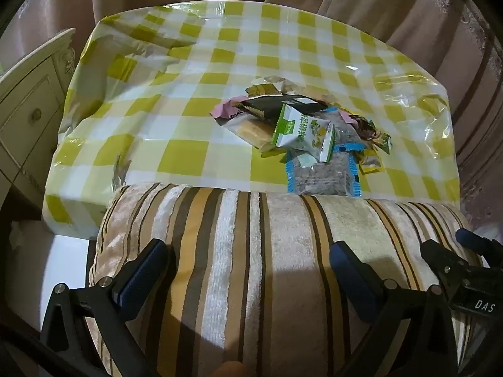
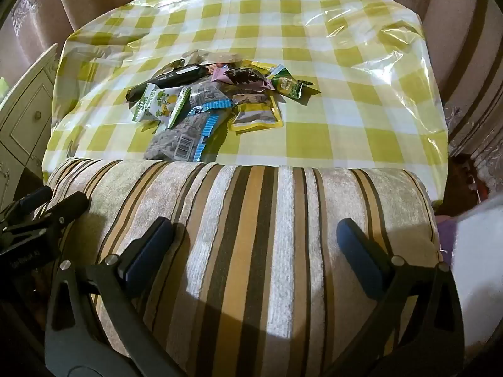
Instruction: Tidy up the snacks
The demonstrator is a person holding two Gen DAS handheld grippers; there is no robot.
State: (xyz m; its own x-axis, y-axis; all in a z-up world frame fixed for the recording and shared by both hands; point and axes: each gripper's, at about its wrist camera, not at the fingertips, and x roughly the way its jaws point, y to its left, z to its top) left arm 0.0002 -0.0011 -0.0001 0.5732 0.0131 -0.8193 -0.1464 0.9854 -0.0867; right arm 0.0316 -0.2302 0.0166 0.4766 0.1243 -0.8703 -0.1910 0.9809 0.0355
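A heap of snack packets [image 1: 301, 125] [image 2: 207, 103] lies on the yellow-and-white checked tablecloth [image 1: 176, 100] [image 2: 330, 94]. On top are a green-and-white packet [image 1: 301, 130] [image 2: 157, 106], a black packet [image 1: 283, 105] [image 2: 176, 78] and a clear packet with blue edges [image 1: 323, 176] [image 2: 185, 138]. A yellow-rimmed pouch [image 2: 256, 114] and a small green packet [image 2: 287, 85] lie at the heap's right. My left gripper [image 1: 248, 256] hovers open over a striped cushion [image 1: 251, 251] [image 2: 251, 235], short of the heap. My right gripper [image 2: 254, 235] is open over the same cushion, empty.
The striped cushion lies between both grippers and the table's near edge. A cream cabinet [image 1: 28, 119] [image 2: 22, 116] stands left of the table. Pink curtains [image 1: 377, 0] hang behind it. The right gripper's body [image 1: 471, 276] shows at the left wrist view's right edge.
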